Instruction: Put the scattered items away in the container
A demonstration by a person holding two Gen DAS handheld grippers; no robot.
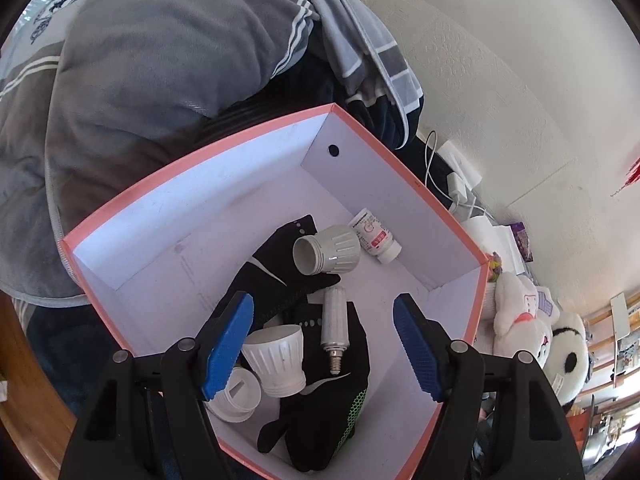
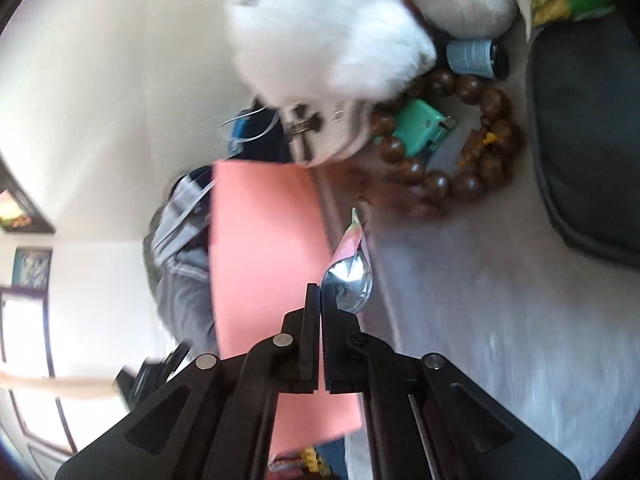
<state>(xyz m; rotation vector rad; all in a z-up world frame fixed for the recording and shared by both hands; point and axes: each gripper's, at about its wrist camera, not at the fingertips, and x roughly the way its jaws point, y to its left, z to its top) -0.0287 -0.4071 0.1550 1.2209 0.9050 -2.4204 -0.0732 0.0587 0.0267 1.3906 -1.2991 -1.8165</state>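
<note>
Bare floor in pink box's far half

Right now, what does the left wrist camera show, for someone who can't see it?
An open pink box holds black gloves, white lamp parts, a small bulb and a pill bottle. The left gripper hovers above, blue fingers apart.
</note>
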